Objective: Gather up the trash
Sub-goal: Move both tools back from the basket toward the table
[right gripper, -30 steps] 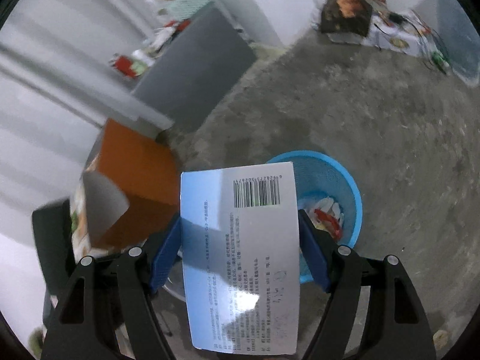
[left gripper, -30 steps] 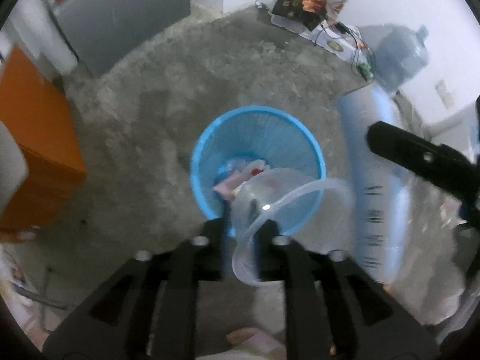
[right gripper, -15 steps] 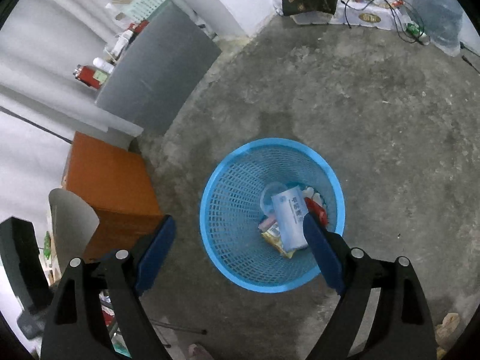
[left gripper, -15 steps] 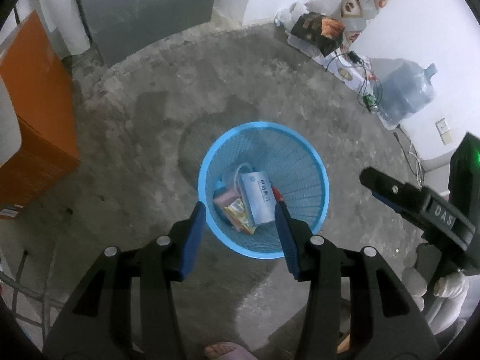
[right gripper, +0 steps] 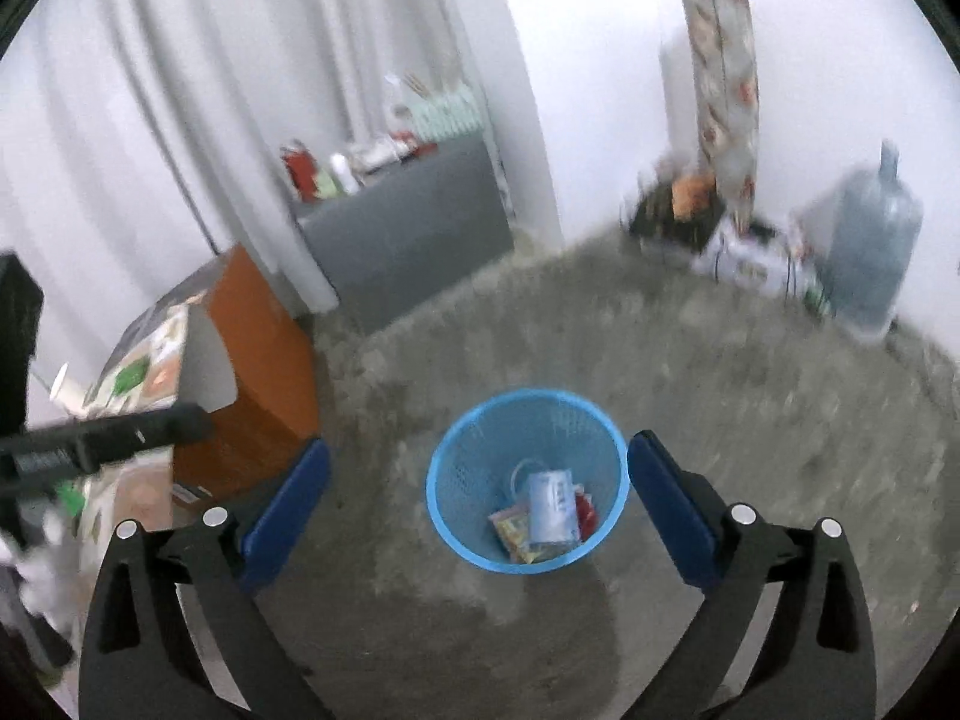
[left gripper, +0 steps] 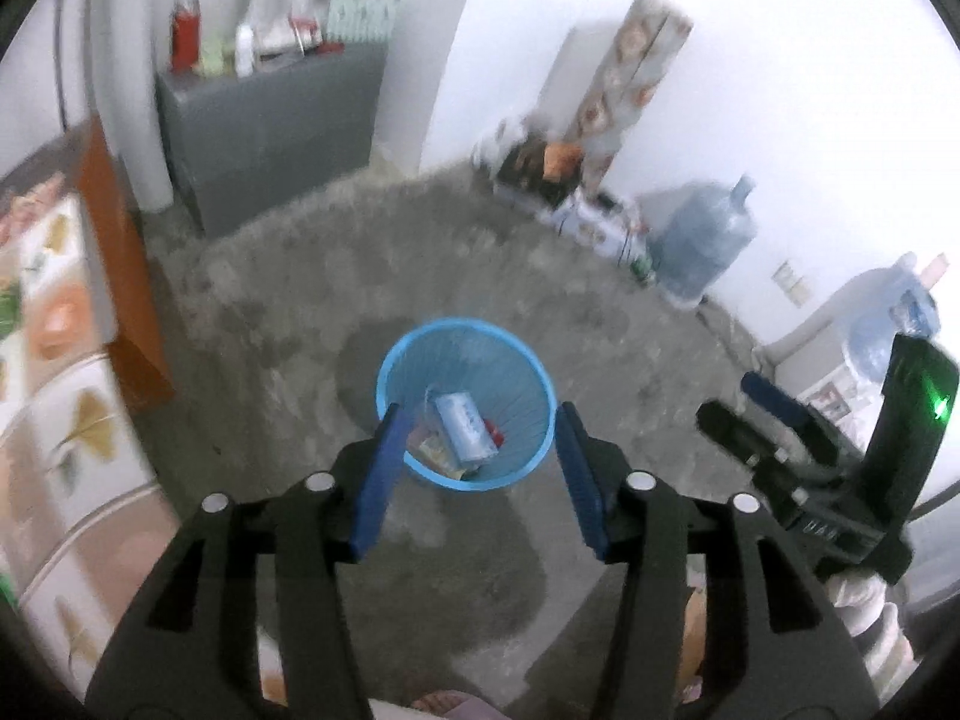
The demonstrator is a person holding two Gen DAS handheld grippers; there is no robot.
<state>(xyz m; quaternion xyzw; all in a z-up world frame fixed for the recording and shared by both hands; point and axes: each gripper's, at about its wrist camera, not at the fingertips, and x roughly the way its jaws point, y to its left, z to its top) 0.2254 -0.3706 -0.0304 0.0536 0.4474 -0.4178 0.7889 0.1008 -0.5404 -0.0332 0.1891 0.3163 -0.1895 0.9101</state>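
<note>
Both claws, left gripper (left gripper: 474,468) and right gripper (right gripper: 477,510), had just been opening and stood wide and empty above the blue basket (right gripper: 441,501); retreat should clear its rim.

Grey concrete floor (right gripper: 690,372) under blue mesh bin (right gripper: 462,468), water jug (right gripper: 870,252)

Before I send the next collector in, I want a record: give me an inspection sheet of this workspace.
Surface: bare grey concrete floor.
Job's things: blue mesh bin upright, holding a pale blue box and wrappers.
Clutter: water jug, orange cabinet, grey cabinet bearing bottles.
Grippers: left gripper and right gripper open, empty, jaws just opened.
Cables: blurred wires by the far wall.
Surroundings: white walls, curtain.
</note>
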